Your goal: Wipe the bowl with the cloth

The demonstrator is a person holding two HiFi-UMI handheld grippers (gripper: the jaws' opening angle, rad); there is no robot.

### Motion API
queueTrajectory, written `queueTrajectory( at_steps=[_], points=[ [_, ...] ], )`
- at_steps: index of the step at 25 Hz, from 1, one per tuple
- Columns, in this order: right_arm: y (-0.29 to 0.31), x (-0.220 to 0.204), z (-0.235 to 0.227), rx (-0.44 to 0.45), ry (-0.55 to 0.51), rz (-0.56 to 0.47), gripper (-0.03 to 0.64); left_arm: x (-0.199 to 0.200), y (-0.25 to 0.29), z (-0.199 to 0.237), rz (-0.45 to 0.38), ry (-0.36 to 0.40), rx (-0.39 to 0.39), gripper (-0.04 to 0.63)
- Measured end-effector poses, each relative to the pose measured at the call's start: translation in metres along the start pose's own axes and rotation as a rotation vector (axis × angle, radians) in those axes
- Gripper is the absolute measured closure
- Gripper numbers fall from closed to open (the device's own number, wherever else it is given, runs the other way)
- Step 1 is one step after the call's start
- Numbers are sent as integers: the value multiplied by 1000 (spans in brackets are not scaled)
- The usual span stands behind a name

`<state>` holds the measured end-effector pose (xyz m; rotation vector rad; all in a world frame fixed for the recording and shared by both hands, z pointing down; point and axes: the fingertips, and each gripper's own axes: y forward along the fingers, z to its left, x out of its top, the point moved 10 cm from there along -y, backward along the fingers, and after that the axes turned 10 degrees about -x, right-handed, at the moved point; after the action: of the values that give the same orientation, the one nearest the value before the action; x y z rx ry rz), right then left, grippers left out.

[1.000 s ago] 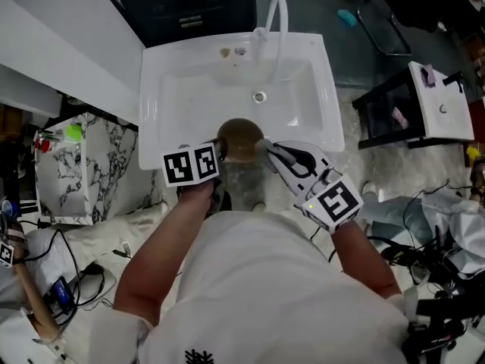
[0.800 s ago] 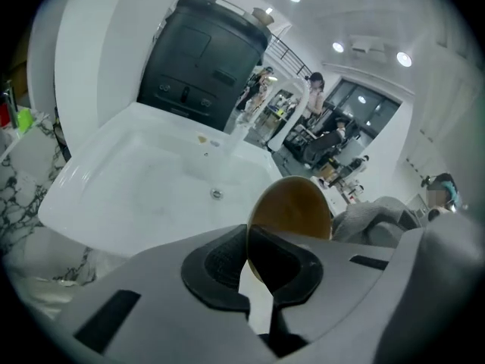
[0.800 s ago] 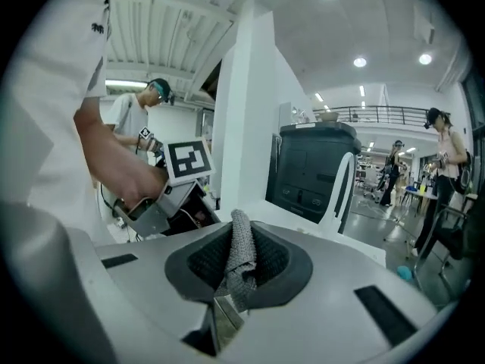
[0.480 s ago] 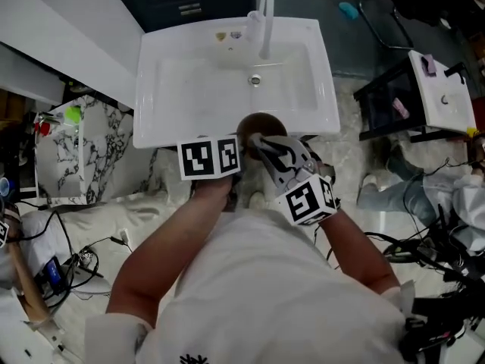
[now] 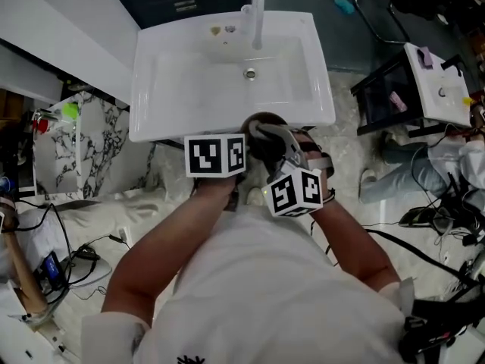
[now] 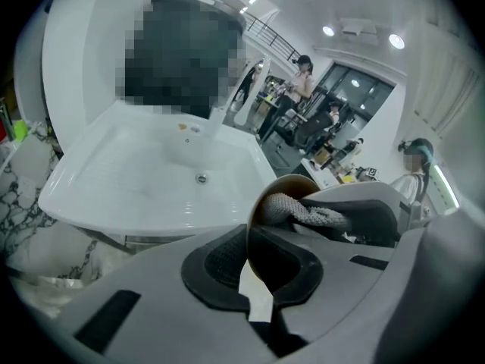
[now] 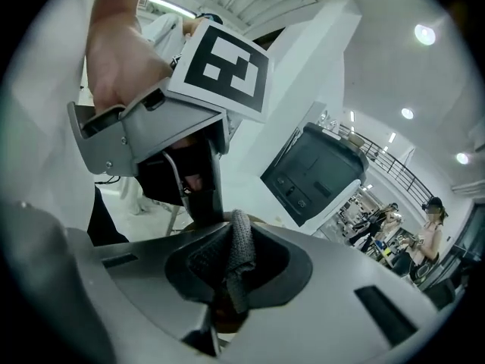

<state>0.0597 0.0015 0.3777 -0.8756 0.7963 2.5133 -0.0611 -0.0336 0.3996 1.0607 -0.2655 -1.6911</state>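
Note:
A brown bowl hangs in front of the sink's near edge, and my left gripper is shut on its rim. It is seen nearly edge-on in the left gripper view. A grey knitted cloth is pushed into the bowl's hollow. My right gripper is shut on the cloth, with the bowl's brown surface just below it. In the head view the bowl shows above the two marker cubes, and both grippers sit close together at my waist.
A white sink with a drain and a tap lies just beyond the bowl. A marbled stand is at the left, a black rack at the right. Cables lie on the floor.
The bowl and both grippers have come back from over the sink's front edge towards my body. The right gripper has swung in closer to the left one.

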Motion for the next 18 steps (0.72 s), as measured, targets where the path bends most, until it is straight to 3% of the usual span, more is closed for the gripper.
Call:
queueTrajectory(
  at_steps=[10,18],
  points=[
    [-9,-1,-11,-56,-69,51,580,-3,-1,-5,7,49,24,577],
    [-17,-12,-6,-18,-89,121,580,0,-3,-5,-18,46,37,577]
  ],
)
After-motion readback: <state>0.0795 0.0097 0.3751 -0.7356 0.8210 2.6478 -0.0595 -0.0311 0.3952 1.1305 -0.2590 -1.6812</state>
